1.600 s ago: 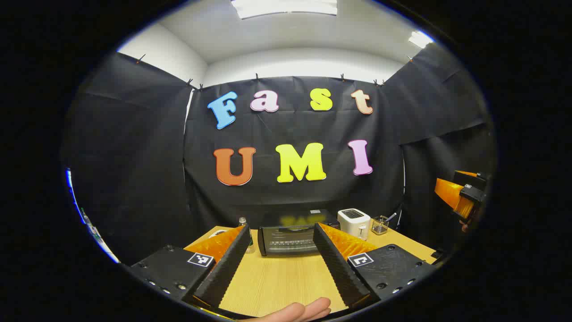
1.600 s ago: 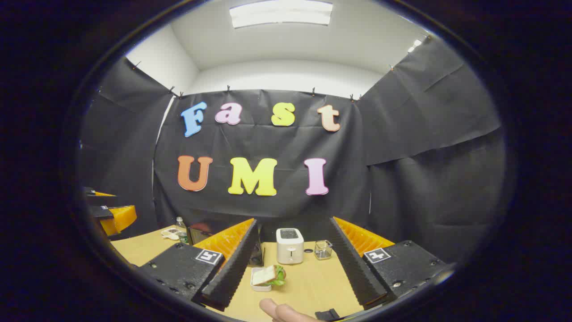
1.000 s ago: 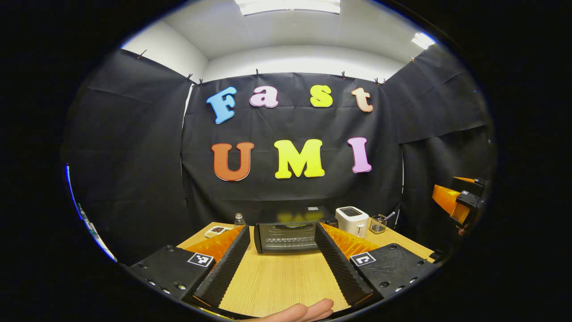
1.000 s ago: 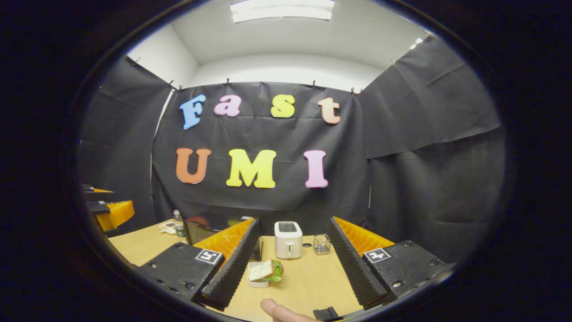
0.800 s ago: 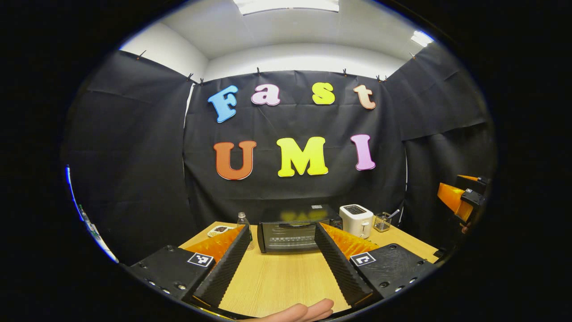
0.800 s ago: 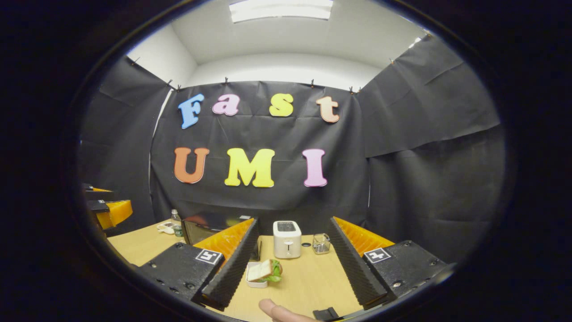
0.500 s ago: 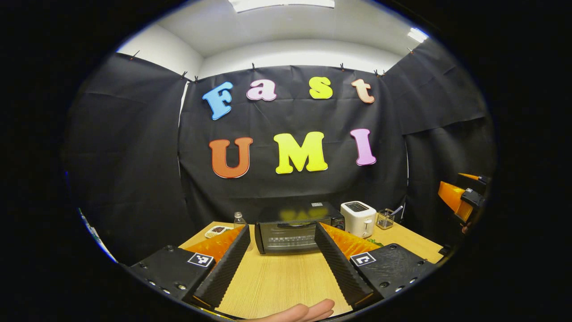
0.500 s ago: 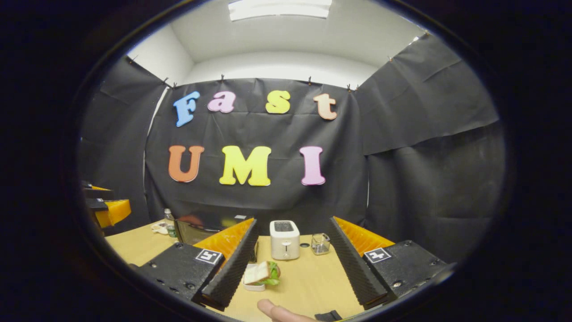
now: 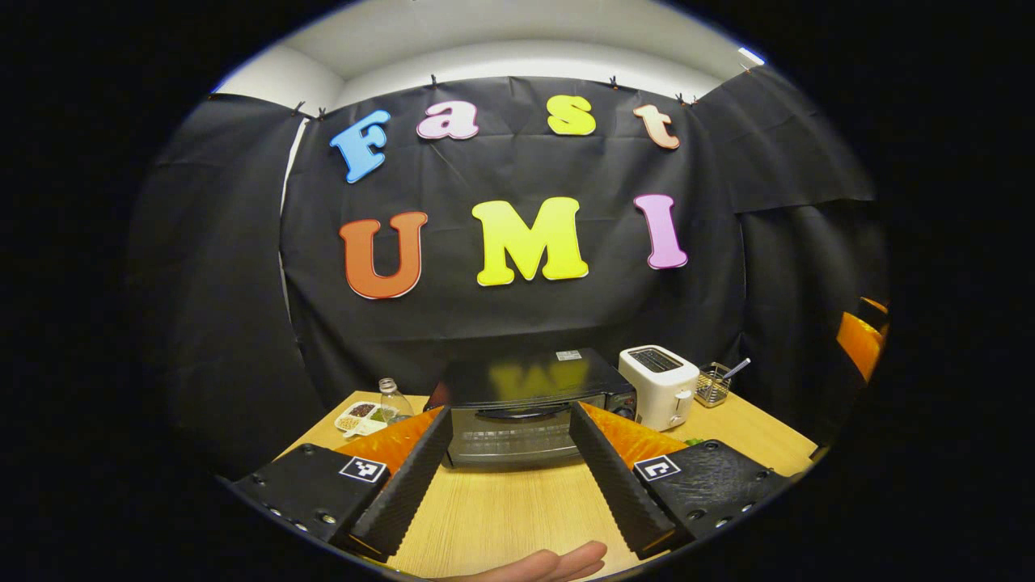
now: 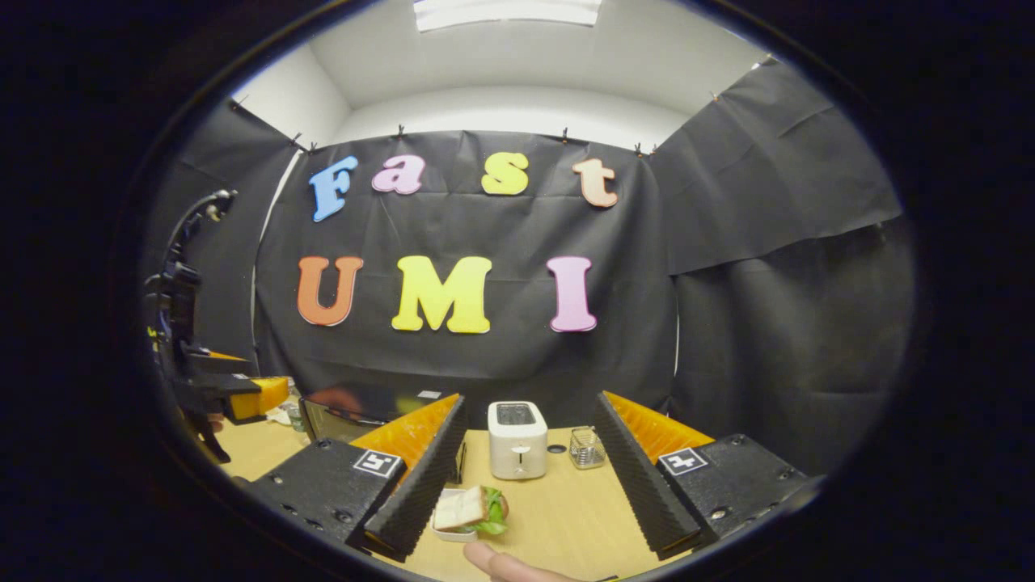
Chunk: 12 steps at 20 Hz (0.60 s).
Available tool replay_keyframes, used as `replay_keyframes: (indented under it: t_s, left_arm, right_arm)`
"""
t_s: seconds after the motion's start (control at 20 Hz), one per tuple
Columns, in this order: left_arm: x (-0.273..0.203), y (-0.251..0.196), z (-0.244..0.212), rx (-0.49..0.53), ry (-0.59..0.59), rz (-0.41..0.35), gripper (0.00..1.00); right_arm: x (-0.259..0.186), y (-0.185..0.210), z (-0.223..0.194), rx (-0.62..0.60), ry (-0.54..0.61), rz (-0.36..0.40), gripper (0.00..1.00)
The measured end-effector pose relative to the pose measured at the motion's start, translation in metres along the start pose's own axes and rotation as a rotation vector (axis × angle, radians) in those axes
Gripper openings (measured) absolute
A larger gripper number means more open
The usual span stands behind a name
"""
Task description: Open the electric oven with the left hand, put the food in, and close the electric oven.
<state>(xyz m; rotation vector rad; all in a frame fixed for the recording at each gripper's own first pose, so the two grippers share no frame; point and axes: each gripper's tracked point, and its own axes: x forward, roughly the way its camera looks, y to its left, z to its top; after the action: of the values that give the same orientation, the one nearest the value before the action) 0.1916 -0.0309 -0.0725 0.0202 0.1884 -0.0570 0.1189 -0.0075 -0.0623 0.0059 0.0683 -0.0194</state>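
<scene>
While my left gripper (image 9: 509, 420), fingers apart, faces the closed electric oven (image 9: 530, 408) just ahead, and my right gripper (image 10: 530, 453), also spread, hovers behind the sandwich (image 10: 469, 511), I judge the next move is grasping the door handle (image 9: 520, 412).

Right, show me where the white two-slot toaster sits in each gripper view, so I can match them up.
Left gripper view: the white two-slot toaster stands right of centre, just right of the black electric oven.
Right gripper view: the toaster stands near the centre, between this hand-held gripper's fingers, behind the sandwich.
Shared landmark: the small wire basket just right of the toaster.
</scene>
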Motion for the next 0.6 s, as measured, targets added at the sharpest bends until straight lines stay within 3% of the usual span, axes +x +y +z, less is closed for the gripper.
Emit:
replay_keyframes:
  t_s: [0.05,0.15,0.2,0.5,0.55,0.6]
  left_arm:
    - [0.019,-0.002,-0.003,0.002,0.018,-0.007,0.95]
    - [0.05,-0.008,-0.011,-0.004,0.059,-0.025,0.95]
    - [0.065,-0.01,-0.015,-0.003,0.075,-0.03,0.95]
    - [0.14,-0.012,-0.052,-0.041,0.21,-0.033,0.96]
    - [0.145,-0.014,-0.057,-0.061,0.238,-0.044,0.95]
    - [0.148,-0.016,-0.06,-0.081,0.254,-0.053,0.96]
  right_arm:
    - [0.003,-0.002,-0.001,0.003,0.003,0.001,0.9]
    - [0.01,-0.007,-0.004,0.007,0.006,-0.003,0.9]
    - [0.011,-0.009,-0.005,0.007,0.006,-0.003,1.0]
    - [0.014,-0.015,-0.01,-0.008,0.008,0.012,1.0]
    - [0.013,-0.017,-0.009,-0.009,0.004,0.012,0.9]
    - [0.012,-0.02,-0.009,-0.006,-0.001,0.01,0.9]
